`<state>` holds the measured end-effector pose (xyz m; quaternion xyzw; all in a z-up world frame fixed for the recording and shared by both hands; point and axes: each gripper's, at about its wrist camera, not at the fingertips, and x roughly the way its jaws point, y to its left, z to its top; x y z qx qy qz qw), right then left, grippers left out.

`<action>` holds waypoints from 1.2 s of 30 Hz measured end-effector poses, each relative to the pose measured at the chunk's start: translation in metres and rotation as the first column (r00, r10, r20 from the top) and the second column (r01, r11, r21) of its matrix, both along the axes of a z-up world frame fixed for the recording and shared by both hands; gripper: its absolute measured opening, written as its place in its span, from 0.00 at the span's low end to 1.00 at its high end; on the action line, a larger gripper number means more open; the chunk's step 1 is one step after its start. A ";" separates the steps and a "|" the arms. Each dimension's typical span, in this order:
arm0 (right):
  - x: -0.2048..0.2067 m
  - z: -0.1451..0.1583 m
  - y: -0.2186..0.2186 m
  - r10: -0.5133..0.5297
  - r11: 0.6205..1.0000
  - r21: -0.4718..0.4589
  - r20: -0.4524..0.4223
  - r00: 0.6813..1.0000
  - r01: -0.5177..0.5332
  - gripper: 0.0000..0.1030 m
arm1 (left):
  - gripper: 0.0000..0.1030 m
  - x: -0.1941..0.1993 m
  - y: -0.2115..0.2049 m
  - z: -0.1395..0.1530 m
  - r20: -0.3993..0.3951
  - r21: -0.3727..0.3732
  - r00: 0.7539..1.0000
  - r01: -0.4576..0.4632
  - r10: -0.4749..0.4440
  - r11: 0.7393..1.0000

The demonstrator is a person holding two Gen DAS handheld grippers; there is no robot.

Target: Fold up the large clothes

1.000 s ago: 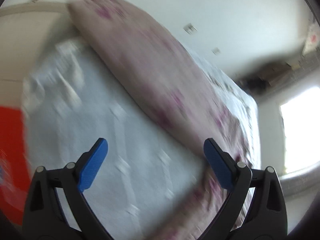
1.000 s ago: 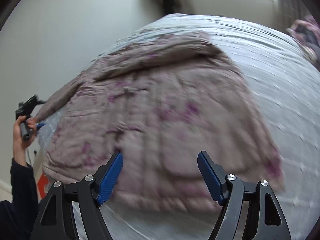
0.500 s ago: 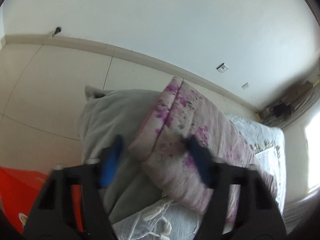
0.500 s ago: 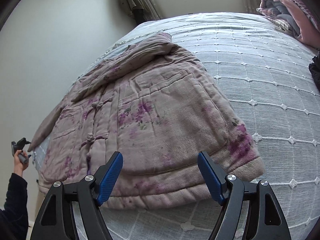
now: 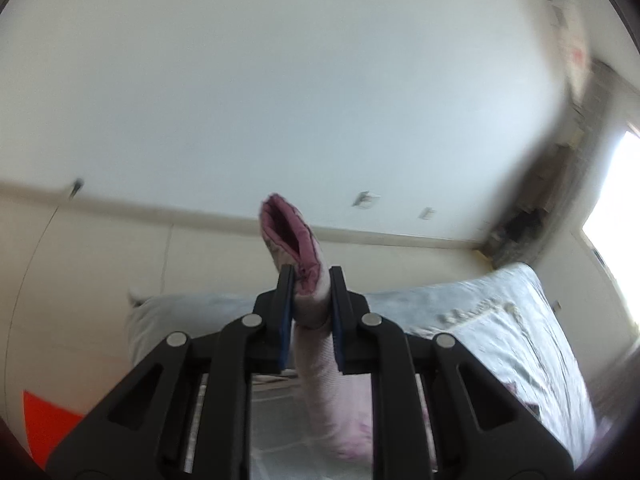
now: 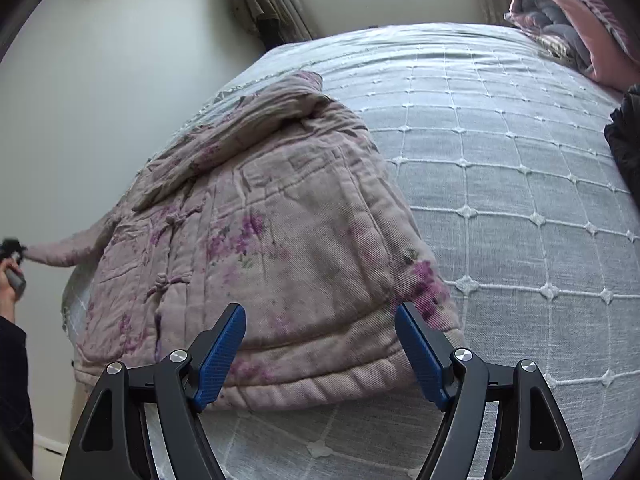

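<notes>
A padded pink jacket with purple flowers (image 6: 280,240) lies spread on the bed, its hem toward me. My right gripper (image 6: 320,344) is open and empty, just above the hem. My left gripper (image 5: 311,292) is shut on the jacket's sleeve cuff (image 5: 288,236), which sticks up between the fingers with its pink lining showing. In the right wrist view the left gripper (image 6: 10,248) holds that sleeve (image 6: 60,252) out past the bed's left edge. The other sleeve (image 6: 240,128) lies folded across the chest.
The bed has a light grey quilted cover (image 6: 500,180). A pile of pink and grey bedding (image 6: 572,20) sits at the far right corner, a dark item (image 6: 626,136) at the right edge. A white wall (image 6: 100,80) runs along the left; an orange object (image 5: 44,420) lies beside the bed.
My left gripper has closed on the sleeve cuff and lifted it, tilting up toward the wall. My right gripper has moved closer to the jacket's hem and stays open.
</notes>
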<state>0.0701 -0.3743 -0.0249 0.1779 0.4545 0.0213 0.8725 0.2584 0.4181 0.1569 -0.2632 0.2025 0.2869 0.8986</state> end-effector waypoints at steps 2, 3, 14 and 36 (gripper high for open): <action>-0.005 0.003 -0.008 -0.021 1.000 0.008 0.010 1.000 0.021 0.76 | 0.18 0.013 -0.041 0.027 0.031 0.036 0.996 0.082 -0.083 0.996; -0.008 0.006 -0.014 -0.034 0.999 0.022 0.017 0.999 0.034 0.76 | 0.18 0.022 -0.069 0.042 0.050 0.048 0.989 0.136 -0.138 0.990; -0.032 0.011 -0.063 -0.178 0.982 0.074 0.028 0.984 0.175 0.76 | 0.17 0.095 -0.407 0.049 0.054 0.204 0.796 0.582 -0.603 0.787; -0.028 0.005 -0.050 -0.132 0.989 -0.060 0.010 0.991 0.133 0.76 | 0.53 0.105 -0.571 -0.122 -0.216 -0.111 0.535 0.817 -0.817 0.565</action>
